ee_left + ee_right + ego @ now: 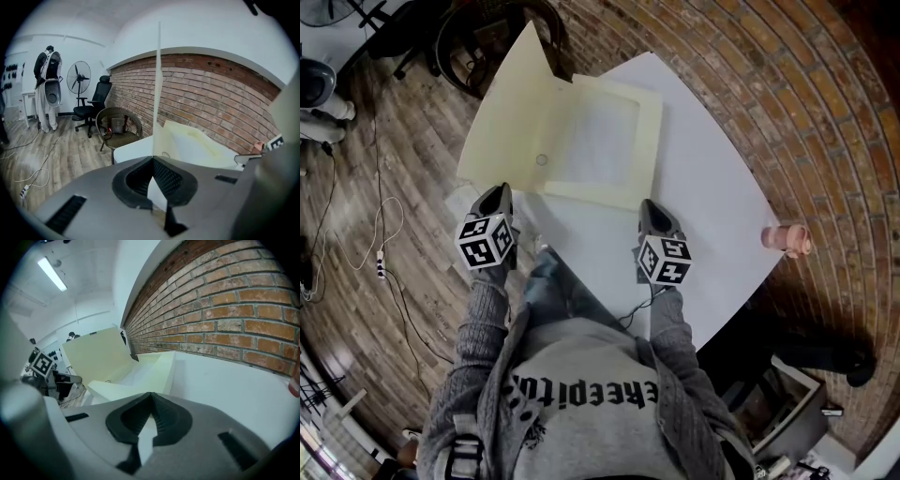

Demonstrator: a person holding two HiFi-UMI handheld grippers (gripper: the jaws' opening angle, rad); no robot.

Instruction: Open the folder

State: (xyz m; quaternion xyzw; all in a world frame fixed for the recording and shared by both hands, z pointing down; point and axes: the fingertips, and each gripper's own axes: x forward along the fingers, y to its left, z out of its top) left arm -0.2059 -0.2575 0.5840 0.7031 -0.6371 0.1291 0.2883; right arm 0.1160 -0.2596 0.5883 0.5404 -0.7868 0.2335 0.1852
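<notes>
Folder [602, 141] of cream card lies open on the white bench [712, 187], toward its far left part. Its base sits flat, while its left cover [511, 112] stands lifted and reaches out past the bench's left edge, above the wood floor [384, 169]. In the left gripper view this cover [158, 93] shows edge-on as a thin upright line.

To the right of the folder the bench is a broad white stretch, out to a small pink object [786, 240] at its right corner; what it is cannot be told. A brick wall [225, 301] runs along the bench's far side. A wicker chair [117, 126] stands just beyond the far left corner, and cables [389, 234] trail over the floor to the left.

The left gripper [499, 191] has its fingers closed on the near edge of the raised cover, with the sheet rising straight out from between them. The right gripper [650, 204] has its fingers together with nothing between them, and its tip is just beside the folder's near right corner. Whether it touches the card cannot be told.

Both forearms, in grey knitted sleeves [483, 323], reach forward side by side — one at each near corner of the folder, well apart.
</notes>
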